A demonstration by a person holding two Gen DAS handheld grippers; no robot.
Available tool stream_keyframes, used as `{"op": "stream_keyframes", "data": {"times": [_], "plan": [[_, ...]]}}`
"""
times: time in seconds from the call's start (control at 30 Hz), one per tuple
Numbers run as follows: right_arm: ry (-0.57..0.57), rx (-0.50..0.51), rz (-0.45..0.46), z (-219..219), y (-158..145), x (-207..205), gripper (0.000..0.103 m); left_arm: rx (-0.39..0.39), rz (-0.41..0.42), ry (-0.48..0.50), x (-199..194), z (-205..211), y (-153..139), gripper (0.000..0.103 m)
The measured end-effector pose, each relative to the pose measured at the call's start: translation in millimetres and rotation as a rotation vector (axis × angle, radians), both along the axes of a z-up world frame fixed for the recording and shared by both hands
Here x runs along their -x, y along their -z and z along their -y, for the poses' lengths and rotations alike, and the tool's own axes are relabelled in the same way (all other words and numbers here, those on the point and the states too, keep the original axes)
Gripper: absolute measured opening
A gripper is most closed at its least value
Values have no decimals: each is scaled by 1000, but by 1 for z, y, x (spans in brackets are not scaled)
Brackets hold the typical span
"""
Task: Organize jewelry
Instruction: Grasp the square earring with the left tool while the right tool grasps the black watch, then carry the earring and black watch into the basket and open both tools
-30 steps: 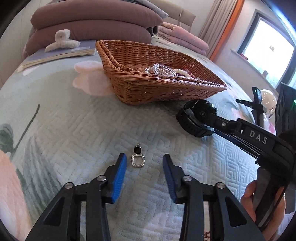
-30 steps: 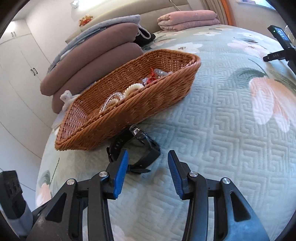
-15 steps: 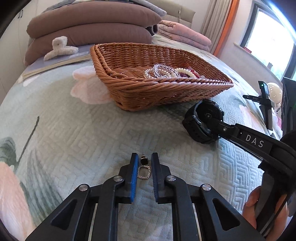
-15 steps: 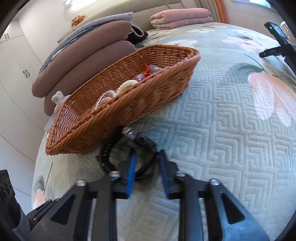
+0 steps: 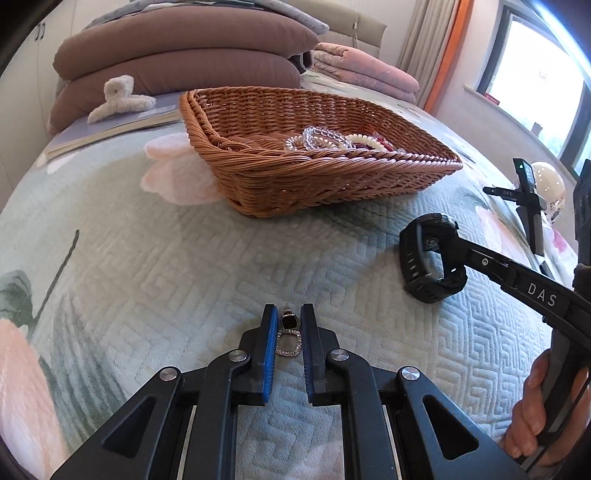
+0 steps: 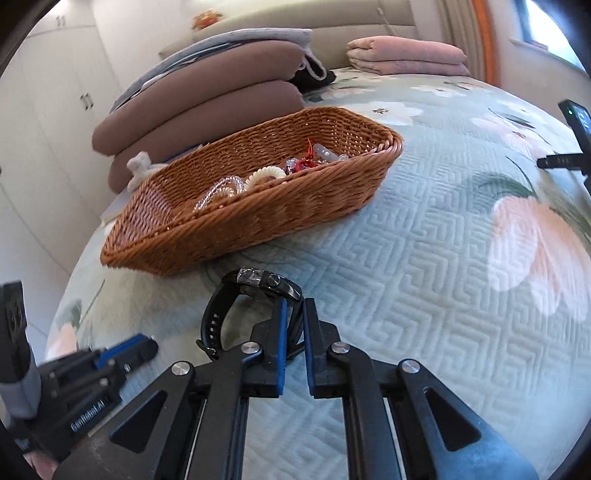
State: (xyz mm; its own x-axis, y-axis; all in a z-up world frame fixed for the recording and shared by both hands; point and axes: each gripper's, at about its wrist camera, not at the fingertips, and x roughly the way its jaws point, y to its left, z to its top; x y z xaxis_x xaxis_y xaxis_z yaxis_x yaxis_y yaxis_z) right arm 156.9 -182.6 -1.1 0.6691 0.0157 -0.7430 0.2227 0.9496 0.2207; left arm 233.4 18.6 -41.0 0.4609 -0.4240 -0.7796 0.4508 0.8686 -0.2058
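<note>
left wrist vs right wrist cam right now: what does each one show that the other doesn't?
Left wrist only: the earring pinched in the left hand-held gripper, the window, and the hand holding the right hand-held gripper.

Right wrist only: the watch face edge-on, the wardrobe doors, and an orange ornament behind the bed.

Both: the wicker basket with bracelets, the black watch clamped by its strap, the white hair claw, stacked brown pillows, folded pink blanket and quilt.

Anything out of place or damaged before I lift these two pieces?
Nothing stands out. The earring sits straight between the left gripper pads, the right gripper clamps the watch strap, and the basket sits flat.
</note>
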Motion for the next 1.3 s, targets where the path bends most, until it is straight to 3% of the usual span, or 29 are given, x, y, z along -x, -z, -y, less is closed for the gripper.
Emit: {"op": "stream_keyframes", "data": {"times": [0.1,0.4,0.63,1.1,1.3], "plan": [[13,-28,-11,7,4,-2,11,10,-6,-5,0,-1,0,12],[3,12,-16,0,9,-7,13,-25,21,-8,5,5,-1,12],[5,-5,14,7,2,2,8,-62,139,-22,25,9,-16,10],[-27,62,111,31,-23,28,1,46,246,-29,53,13,-64,10],[-73,93,77,35,-16,29,5,61,243,-21,53,17,-67,10]]}}
